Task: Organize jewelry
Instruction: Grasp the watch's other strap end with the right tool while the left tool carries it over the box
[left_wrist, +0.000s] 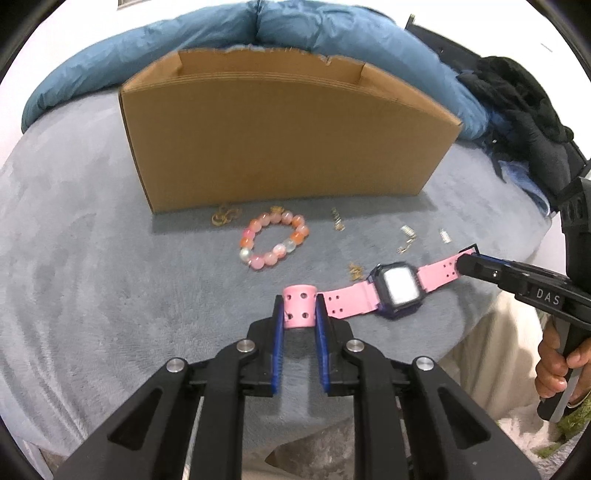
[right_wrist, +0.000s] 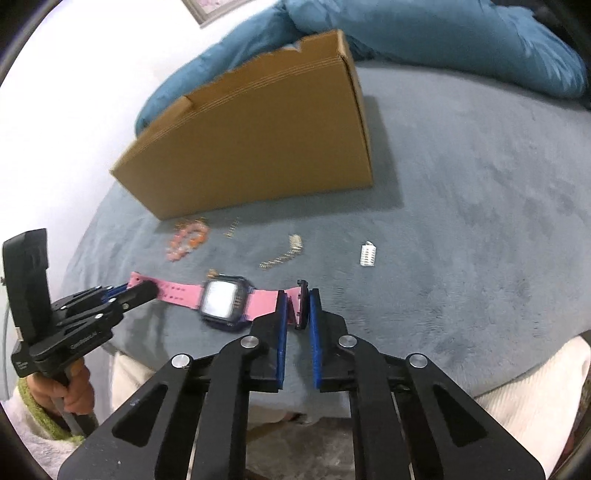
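A watch (left_wrist: 400, 290) with a pink perforated strap and a dark square face lies stretched across the grey bed cover. My left gripper (left_wrist: 299, 310) is shut on one curled strap end; the right wrist view shows it (right_wrist: 142, 291) at the left, pinching that same end. My right gripper (right_wrist: 297, 308) is shut on the other, buckle end, and in the left wrist view it (left_wrist: 463, 264) comes in from the right. The watch (right_wrist: 221, 299) hangs between the two grips. An open cardboard box (left_wrist: 280, 140) stands behind it.
A pink and orange bead bracelet (left_wrist: 273, 240) lies before the box, with gold chains (left_wrist: 225, 216) and small metal pieces (left_wrist: 406, 240) scattered around. A silver clip (right_wrist: 368, 254) lies right of them. A blue duvet (left_wrist: 258, 29) and black clothes (left_wrist: 517, 96) are behind. The bed edge runs near me.
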